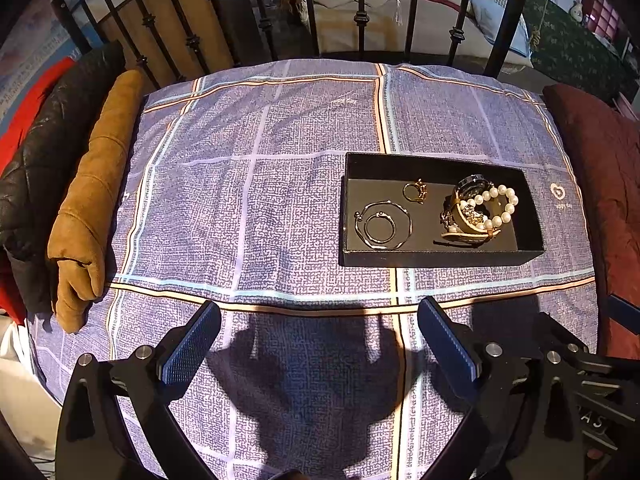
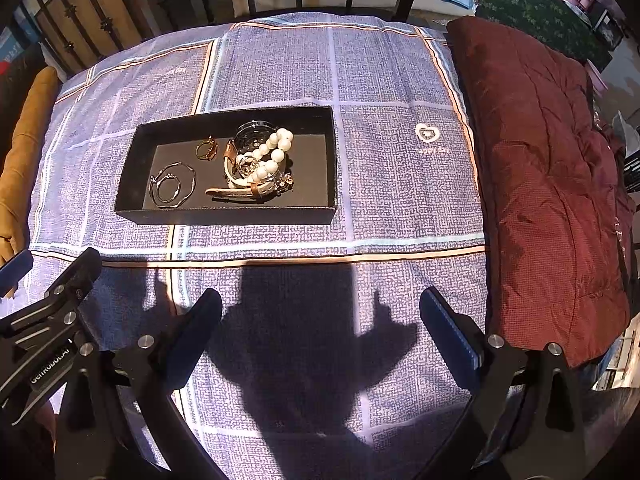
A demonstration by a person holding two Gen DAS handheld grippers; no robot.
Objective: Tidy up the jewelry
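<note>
A black rectangular tray point(image 1: 436, 259) point(image 2: 224, 216) rests on a purple checked cloth point(image 1: 260, 184) point(image 2: 380, 184). Inside lie a silver bangle with a smaller ring in it point(image 1: 382, 224) point(image 2: 173, 186), a gold ring point(image 1: 415, 191) point(image 2: 207, 148), a pearl bracelet point(image 1: 500, 206) point(image 2: 272, 152) and a watch with a pale strap point(image 1: 466, 224) point(image 2: 244, 192), piled together. My left gripper point(image 1: 320, 316) hovers open over the cloth, nearer than the tray, holding nothing. My right gripper point(image 2: 320, 308) is open too, empty, in front of the tray.
A tan padded garment point(image 1: 96, 196) and a black quilted one point(image 1: 36, 160) lie along the cloth's left edge. A dark red quilted garment point(image 2: 552, 184) borders the right. Black iron railings point(image 1: 360, 12) stand behind. The other gripper's body shows at each view's edge point(image 2: 44, 320).
</note>
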